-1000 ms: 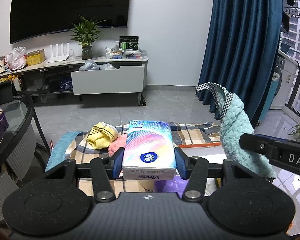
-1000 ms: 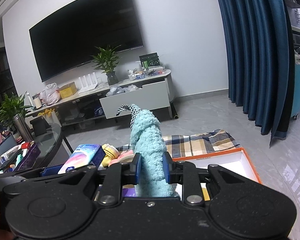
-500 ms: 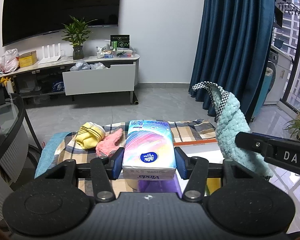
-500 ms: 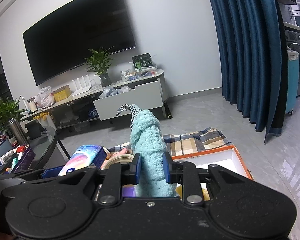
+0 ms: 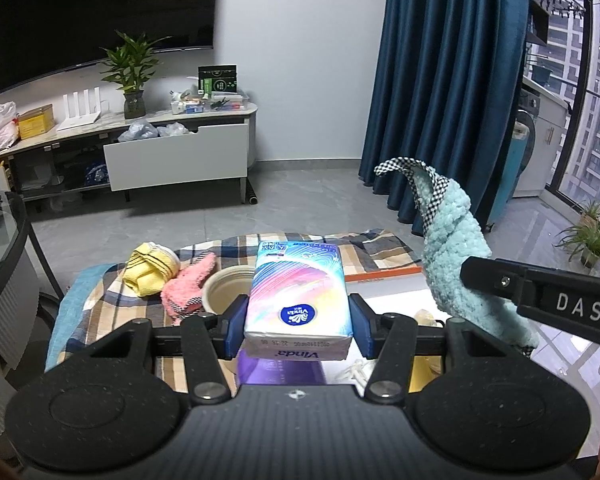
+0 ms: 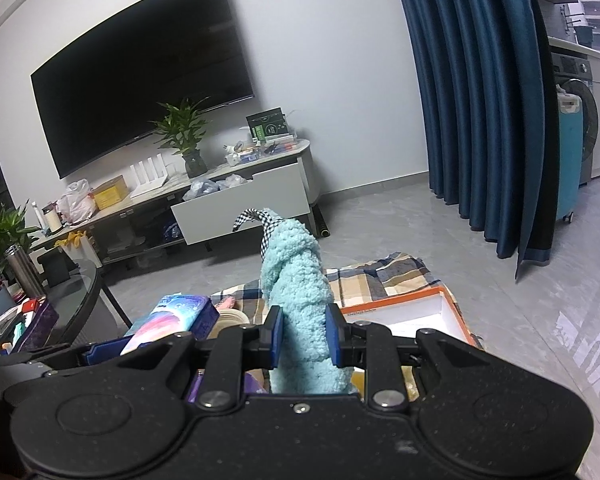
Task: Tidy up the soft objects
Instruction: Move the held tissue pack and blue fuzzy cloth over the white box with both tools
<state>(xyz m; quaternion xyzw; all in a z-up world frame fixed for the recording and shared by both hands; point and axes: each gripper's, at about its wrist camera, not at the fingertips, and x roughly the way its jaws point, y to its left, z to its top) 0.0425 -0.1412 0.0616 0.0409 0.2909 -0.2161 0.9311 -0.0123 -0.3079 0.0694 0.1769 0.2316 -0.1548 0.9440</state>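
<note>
My left gripper point(image 5: 297, 326) is shut on a colourful tissue pack point(image 5: 298, 292), held flat above the table. Its blue pads press both long sides. My right gripper point(image 6: 303, 336) is shut on a fluffy light-blue cloth point(image 6: 296, 292) with checked trim that stands upright between the pads. The same cloth point(image 5: 454, 256) shows at the right of the left wrist view, beside the pack. Below lies an orange-rimmed white box point(image 6: 428, 308). A yellow cloth point(image 5: 150, 266) and a pink fluffy cloth point(image 5: 188, 282) lie on the plaid cover point(image 5: 100, 300) to the left.
A beige round container point(image 5: 226, 286) sits next to the pink cloth, and something purple point(image 5: 278, 370) lies under the tissue pack. A glass table point(image 6: 72, 300) with clutter stands at the left. A TV cabinet point(image 5: 172, 148) and blue curtains point(image 5: 440, 80) lie beyond the grey floor.
Both grippers have shifted together across the table, still gripping the pack and the cloth. The beige container and the box's inside have come into view below.
</note>
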